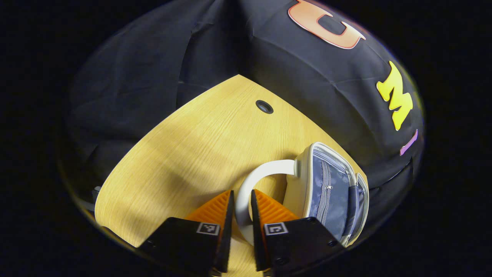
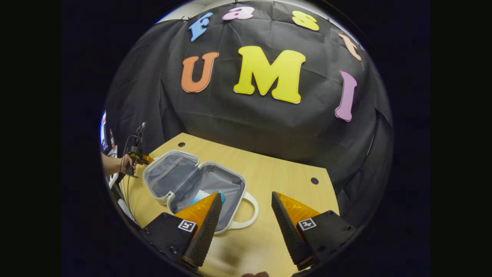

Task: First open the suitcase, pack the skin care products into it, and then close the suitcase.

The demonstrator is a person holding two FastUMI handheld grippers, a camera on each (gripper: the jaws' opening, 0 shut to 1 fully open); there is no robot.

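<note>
A small white suitcase (image 2: 225,184) lies open on the wooden table (image 2: 276,173), its grey lining showing. A blue skin care item (image 2: 203,197) rests inside the lower half, partly hidden by my right finger. In the left gripper view the raised lid (image 1: 332,188) with its zip pocket stands to the right, and my left gripper (image 1: 242,192) is shut on the lid's white handle (image 1: 265,169). The right gripper view shows that left gripper (image 2: 139,157) far off at the lid's edge, held by a hand (image 2: 125,162). My right gripper (image 2: 246,194) hangs open above the suitcase's near handle (image 2: 251,215).
Bare tabletop (image 1: 184,154) stretches left of the lid, with a cable hole (image 1: 264,106) near the back. Two more holes (image 2: 314,180) sit by the table's far edges. Black cloth walls close the booth behind. Cables and equipment (image 2: 111,142) stand beyond the table's left edge.
</note>
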